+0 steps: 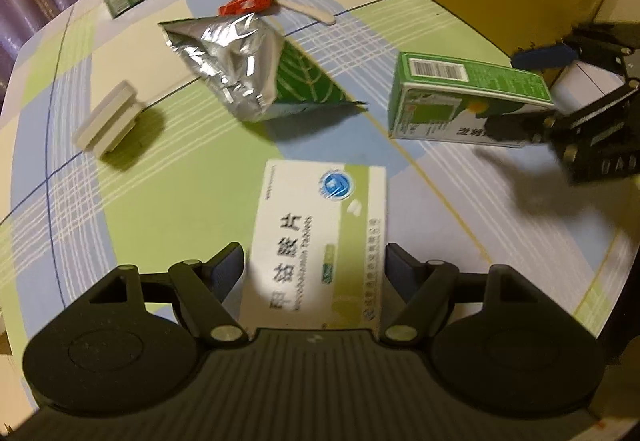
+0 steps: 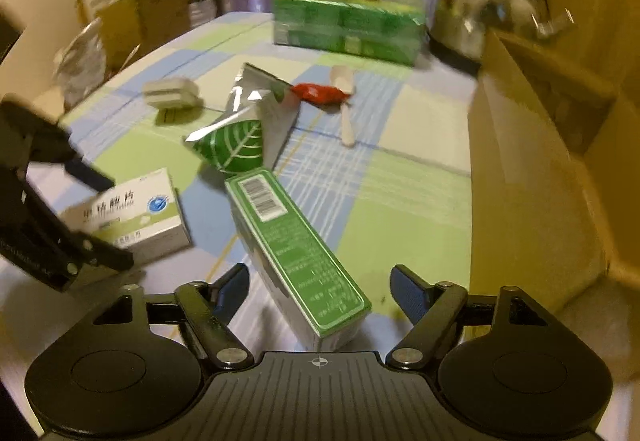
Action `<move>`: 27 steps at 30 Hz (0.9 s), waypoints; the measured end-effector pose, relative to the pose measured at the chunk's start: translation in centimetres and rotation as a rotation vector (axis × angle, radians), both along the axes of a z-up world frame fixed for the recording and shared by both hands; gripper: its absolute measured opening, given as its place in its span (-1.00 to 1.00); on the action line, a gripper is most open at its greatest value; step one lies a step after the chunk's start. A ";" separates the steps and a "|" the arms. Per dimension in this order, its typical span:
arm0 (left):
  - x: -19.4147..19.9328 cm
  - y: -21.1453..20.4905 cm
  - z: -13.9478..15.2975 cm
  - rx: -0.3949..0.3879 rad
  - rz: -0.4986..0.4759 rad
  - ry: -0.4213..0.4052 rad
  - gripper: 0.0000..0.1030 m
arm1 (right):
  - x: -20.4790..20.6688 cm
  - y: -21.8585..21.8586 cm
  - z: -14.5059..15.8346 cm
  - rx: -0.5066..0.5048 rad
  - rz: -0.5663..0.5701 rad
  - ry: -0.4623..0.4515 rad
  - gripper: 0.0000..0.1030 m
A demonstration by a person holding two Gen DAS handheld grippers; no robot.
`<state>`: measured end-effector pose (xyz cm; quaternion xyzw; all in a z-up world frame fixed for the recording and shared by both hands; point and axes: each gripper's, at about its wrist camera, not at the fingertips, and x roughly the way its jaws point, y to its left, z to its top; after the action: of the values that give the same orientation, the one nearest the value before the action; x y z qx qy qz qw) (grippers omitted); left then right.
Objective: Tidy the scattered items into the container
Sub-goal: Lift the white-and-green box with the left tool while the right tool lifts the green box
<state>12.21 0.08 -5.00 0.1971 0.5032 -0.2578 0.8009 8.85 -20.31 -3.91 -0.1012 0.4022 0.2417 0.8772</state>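
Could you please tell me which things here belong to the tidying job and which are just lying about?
Job:
white and green flat medicine box
long green carton
silver foil leaf-print pouch
red wrapper
wooden spoon
open cardboard box

Lying about:
shiny steel kettle
green shrink-wrapped pack

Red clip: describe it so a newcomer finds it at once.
On the checked tablecloth, look between the big green carton and the torn foil pouch. The red clip lies across a pale wooden spoon, the only red thing there.
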 end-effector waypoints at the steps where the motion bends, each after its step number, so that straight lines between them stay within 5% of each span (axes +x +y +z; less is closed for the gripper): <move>1: 0.0 0.2 0.0 -0.002 0.005 0.000 0.44 | 0.3 -0.5 0.0 0.040 -0.020 0.036 0.23; 4: 0.1 0.5 0.1 0.001 0.016 -0.006 0.44 | 1.0 -1.4 0.1 0.124 -0.076 0.092 0.19; 12: 0.1 -0.5 0.1 0.010 -0.007 -0.014 0.45 | 0.4 0.9 0.9 -0.059 0.006 -0.122 0.06; 20: 0.4 -0.6 -0.1 0.011 -0.013 -0.015 0.45 | 2.8 1.1 0.2 -0.081 -0.020 -0.126 0.00; 27: 0.7 0.0 -0.2 0.002 0.008 -0.012 0.52 | 2.6 2.0 0.4 -0.152 0.145 -0.141 0.10</move>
<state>12.88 0.08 -5.18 0.1974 0.4995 -0.2528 0.8047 11.42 -18.31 -3.53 -0.2130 0.3484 0.2659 0.8732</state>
